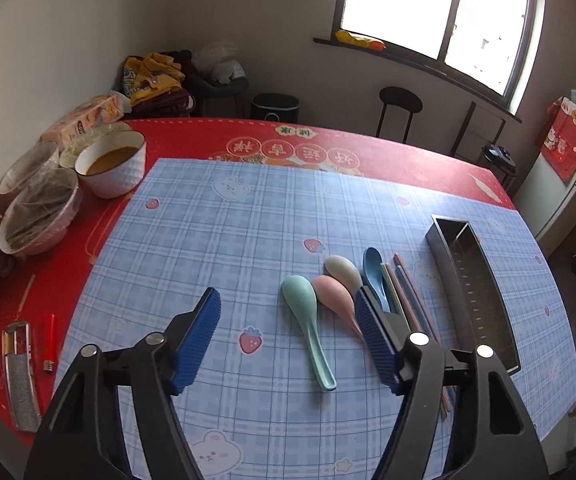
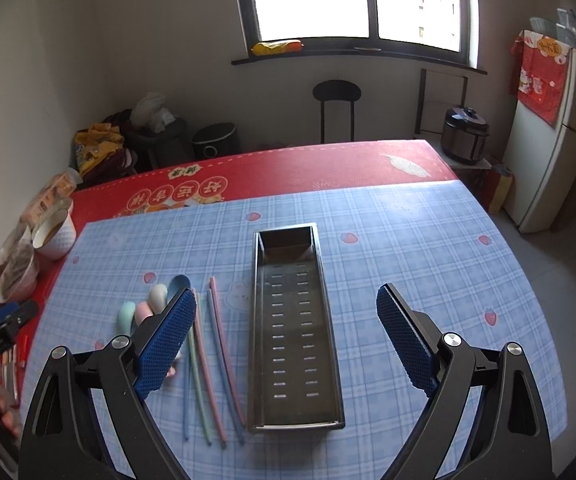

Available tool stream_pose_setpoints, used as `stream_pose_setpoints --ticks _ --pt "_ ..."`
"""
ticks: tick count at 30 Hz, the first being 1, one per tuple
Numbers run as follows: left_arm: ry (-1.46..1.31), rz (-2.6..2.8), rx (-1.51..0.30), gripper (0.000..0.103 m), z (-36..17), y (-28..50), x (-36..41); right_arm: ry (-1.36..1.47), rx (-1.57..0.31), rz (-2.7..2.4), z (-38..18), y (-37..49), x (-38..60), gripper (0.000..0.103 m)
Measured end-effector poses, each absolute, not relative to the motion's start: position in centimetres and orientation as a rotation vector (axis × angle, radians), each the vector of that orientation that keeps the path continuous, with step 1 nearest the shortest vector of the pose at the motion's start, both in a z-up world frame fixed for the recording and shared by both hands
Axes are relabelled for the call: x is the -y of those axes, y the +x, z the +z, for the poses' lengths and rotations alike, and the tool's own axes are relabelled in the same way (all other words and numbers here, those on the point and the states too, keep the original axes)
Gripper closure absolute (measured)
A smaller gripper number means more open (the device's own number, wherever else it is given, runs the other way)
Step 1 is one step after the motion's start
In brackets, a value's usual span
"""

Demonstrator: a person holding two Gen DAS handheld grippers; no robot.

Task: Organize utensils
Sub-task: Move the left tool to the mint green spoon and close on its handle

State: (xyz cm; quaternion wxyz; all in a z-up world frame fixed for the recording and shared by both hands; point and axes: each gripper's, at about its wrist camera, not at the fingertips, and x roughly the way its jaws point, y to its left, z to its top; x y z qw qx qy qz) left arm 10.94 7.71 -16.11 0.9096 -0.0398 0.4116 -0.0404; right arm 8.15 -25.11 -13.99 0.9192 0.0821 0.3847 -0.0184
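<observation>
Stage: the sorting is only beginning; judging from the bare tray, no utensil has been put away yet.
Tray: the metal tray [image 2: 293, 332] is lying lengthwise on the blue checked mat [image 2: 407, 248], toward the table's right edge, and nothing is sitting inside it; its slotted floor is showing from end to end.
Spoons: the green spoon [image 1: 307, 320], pink spoon [image 1: 333, 300], grey spoon [image 1: 343, 270] and blue spoon [image 1: 373, 268] are lying side by side on the mat, just left of the chopsticks.
Chopsticks: the chopsticks [image 2: 212, 360] are lying loose in a fan between the spoons and the tray, near the table's front edge, touching neither.
Left gripper: the left gripper [image 1: 288, 328] is hovering over the spoons with its jaws apart and gripping nothing; the green spoon is showing between its blue pads [image 1: 204, 332], but contact cannot be confirmed.
Right gripper: the right gripper [image 2: 284, 338] is hanging wide open above the tray, holding nothing.
Remaining: all four spoons and every chopstick are waiting to go into the tray.
Clutter: bowls [image 1: 112, 168] are crowding the red tablecloth [image 1: 208, 136] along the table's left edge, outside the task.
</observation>
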Motion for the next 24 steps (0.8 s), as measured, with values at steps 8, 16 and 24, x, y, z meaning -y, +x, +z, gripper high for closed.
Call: stream_pose_setpoints --ticks 8,16,24 --pt "-0.211 -0.158 -1.074 0.077 -25.5 14.7 -7.9 0.164 -0.869 -0.018 -16.8 9.3 24.9 0.014" --pt "-0.22 -0.164 -1.12 0.077 -28.0 16.9 -7.4 0.159 -0.9 -0.016 -17.7 10.0 24.9 0.014" --pt "-0.209 -0.169 -1.127 0.083 -28.7 18.1 -6.8 0.151 -0.907 -0.012 -17.8 10.3 24.9 0.014"
